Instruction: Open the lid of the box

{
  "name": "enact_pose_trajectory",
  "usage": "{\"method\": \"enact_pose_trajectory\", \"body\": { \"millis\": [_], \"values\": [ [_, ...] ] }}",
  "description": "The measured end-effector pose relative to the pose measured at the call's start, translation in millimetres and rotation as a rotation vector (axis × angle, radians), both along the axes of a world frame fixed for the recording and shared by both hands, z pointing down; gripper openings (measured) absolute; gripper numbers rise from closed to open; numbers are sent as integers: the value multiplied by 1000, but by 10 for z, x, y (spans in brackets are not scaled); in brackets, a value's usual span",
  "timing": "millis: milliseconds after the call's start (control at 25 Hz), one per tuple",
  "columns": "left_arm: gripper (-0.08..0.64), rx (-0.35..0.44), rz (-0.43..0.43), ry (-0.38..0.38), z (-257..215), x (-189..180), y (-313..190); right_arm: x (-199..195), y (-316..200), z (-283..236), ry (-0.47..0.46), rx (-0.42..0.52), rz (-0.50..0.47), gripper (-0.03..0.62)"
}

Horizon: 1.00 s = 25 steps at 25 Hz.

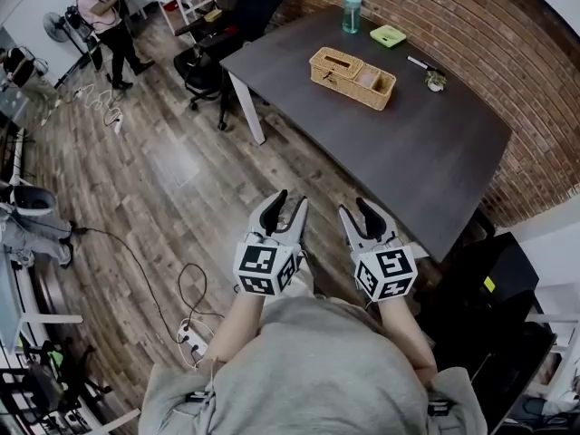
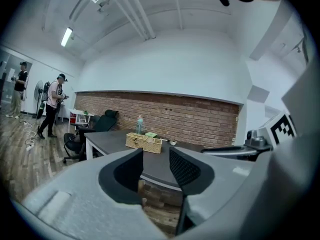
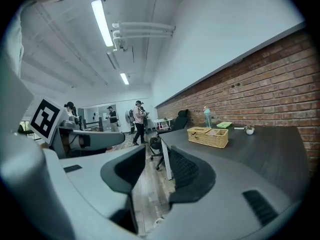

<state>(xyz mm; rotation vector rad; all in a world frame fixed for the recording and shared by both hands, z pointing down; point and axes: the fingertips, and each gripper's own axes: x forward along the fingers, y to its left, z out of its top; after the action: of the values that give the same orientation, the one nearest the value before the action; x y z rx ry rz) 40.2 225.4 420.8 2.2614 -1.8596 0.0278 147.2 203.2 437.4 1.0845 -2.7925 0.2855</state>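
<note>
- Your left gripper [image 1: 290, 203] is held low in front of your body, above the wooden floor [image 1: 163, 170]. Its jaws stand spread with nothing between the pads (only the table edge and floor show through the gap).
- Your right gripper [image 1: 359, 208] is just beside it and level with it, close to the near edge of the table. Its jaws are also spread and hold nothing.
- The woven box [image 1: 353, 78] stands on the dark table [image 1: 426, 152], toward the far side by the brick wall [image 1: 471, 34] and well apart from both grippers.
- Its lid [image 1: 336, 62] lies flat on the left part of the box. The right part shows an open compartment.
- Beyond the box are a bottle [image 1: 352, 10] and a green dish [image 1: 388, 35], and a small pot [image 1: 436, 81] sits to its right.
- An office chair [image 1: 210, 57] stands at the far left end of the table, and a person [image 1: 107, 16] stands well beyond it.
</note>
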Motion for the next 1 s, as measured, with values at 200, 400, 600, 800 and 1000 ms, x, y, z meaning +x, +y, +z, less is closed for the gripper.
{"method": "enact_pose_trajectory", "body": {
  "millis": [200, 400, 600, 800, 1000],
  "values": [
    [161, 2, 6, 2, -5, -173, -378, -151, -394, -13, -6, -1, 11, 175],
    [161, 2, 22, 2, 2, -366, -847, -325, -870, -20, -6, 2, 29, 178],
    [161, 0, 54, 3, -51, -572, -1299, -518, -1339, -67, -8, -6, 56, 178],
    [161, -7, 86, 11, -70, -811, -1754, -724, -1766, -90, -1, -8, 91, 178],
    [161, -11, 120, 17, -69, -1013, -2155, -924, -2114, -103, 9, -8, 120, 178]
  ]
}}
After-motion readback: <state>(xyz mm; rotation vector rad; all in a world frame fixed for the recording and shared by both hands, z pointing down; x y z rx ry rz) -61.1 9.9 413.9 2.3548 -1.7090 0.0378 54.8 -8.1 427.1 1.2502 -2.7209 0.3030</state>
